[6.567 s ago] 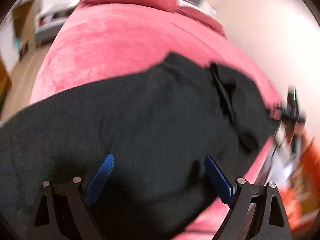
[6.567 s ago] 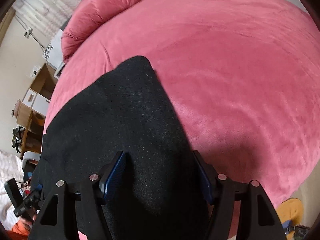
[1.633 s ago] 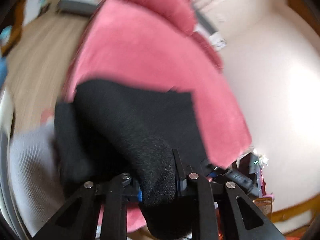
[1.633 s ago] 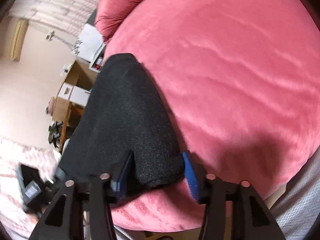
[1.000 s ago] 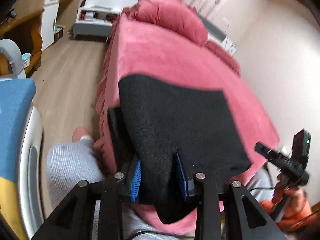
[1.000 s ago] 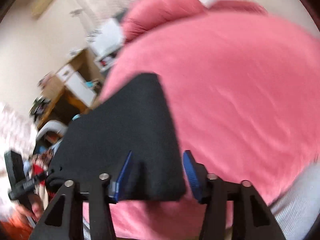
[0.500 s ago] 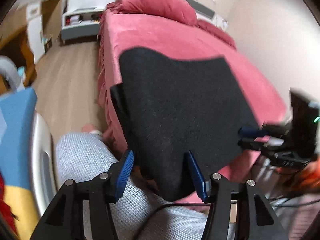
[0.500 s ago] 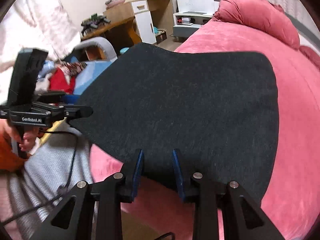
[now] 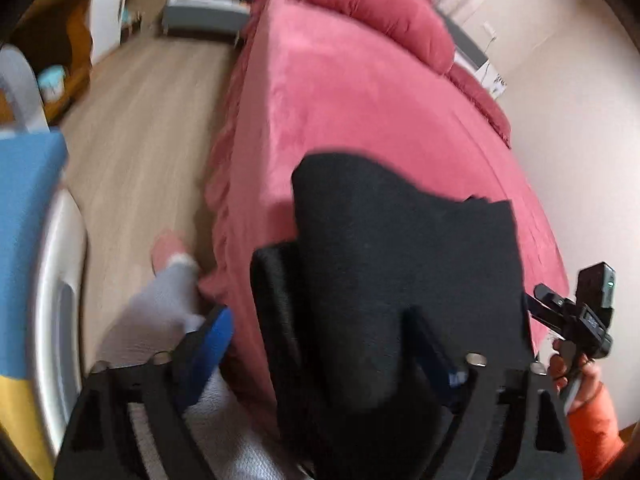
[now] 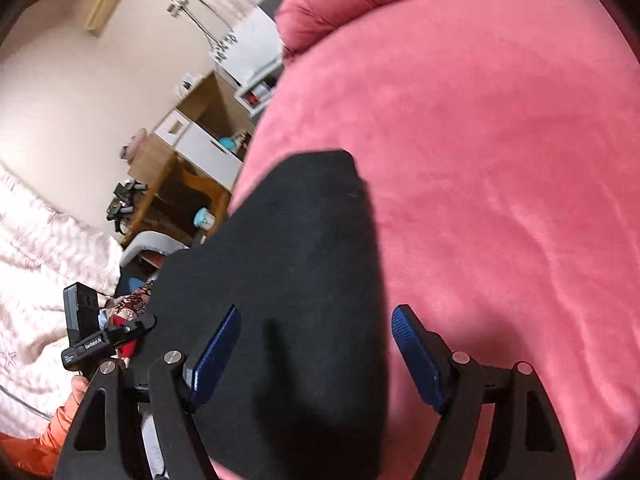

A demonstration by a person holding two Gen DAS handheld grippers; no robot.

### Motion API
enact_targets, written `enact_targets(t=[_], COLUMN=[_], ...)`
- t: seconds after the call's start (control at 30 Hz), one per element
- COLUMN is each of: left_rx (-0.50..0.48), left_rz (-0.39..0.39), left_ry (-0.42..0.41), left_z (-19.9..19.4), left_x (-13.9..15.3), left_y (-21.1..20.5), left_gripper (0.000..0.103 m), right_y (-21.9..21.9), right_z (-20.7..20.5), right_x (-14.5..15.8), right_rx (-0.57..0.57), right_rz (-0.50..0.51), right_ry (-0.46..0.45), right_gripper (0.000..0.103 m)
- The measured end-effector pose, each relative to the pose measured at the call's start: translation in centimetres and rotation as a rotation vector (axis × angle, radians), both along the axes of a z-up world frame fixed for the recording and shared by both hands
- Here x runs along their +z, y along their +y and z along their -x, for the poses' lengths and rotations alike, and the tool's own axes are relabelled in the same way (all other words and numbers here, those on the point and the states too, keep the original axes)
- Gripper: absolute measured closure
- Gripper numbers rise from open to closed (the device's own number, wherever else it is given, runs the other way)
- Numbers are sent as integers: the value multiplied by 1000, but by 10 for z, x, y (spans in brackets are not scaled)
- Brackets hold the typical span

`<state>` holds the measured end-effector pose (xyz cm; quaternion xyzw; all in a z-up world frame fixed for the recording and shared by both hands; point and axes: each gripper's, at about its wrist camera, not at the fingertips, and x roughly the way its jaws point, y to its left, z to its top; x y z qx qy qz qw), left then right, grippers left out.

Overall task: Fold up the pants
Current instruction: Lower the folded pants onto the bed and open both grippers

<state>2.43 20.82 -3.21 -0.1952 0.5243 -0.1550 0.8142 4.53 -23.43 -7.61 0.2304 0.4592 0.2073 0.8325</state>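
Note:
The black pants (image 9: 400,264) lie folded in layers on the near corner of the pink bed (image 9: 360,112), with one edge hanging over the bed's end. My left gripper (image 9: 328,356) is opening wide over that near edge. Cloth bulges between its fingers and covers the right pad, and the left pad (image 9: 212,340) stands clear of it. In the right wrist view the pants (image 10: 300,260) reach away as a dark wedge. My right gripper (image 10: 316,356) is opening too, astride the pants' right edge, its blue pads (image 10: 416,356) off the cloth.
A pink pillow (image 9: 380,12) lies at the bed's head. Wooden floor (image 9: 140,120) runs along the left of the bed, where the person's grey trouser leg (image 9: 160,312) stands. A wooden desk (image 10: 180,172) and a white blanket (image 10: 40,260) are at the left.
Both grippers held folds of the pants a second ago. Their jaws have since spread wide and let the cloth go, and both have sunk toward the bed's near edge.

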Motion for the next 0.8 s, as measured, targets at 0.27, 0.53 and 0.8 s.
enact_targets(t=[0.27,0.53,0.8], left_rx=[-9,-78,-201], left_rz=[234,116,162], left_ry=[90,-76,-191], left_z=[-9,-4,-67], left_x=[-37,23,70], left_y=[1,-34,-109], left_gripper=[32,69,70], right_y=[18,27,-33], right_z=[-33,-27,-35], right_x=[-51,-3,81], right_rx=[131,135,30], right_rz=[-201,-141,-121], right_ry=[112,27,-205], right_gripper=[29,73,74])
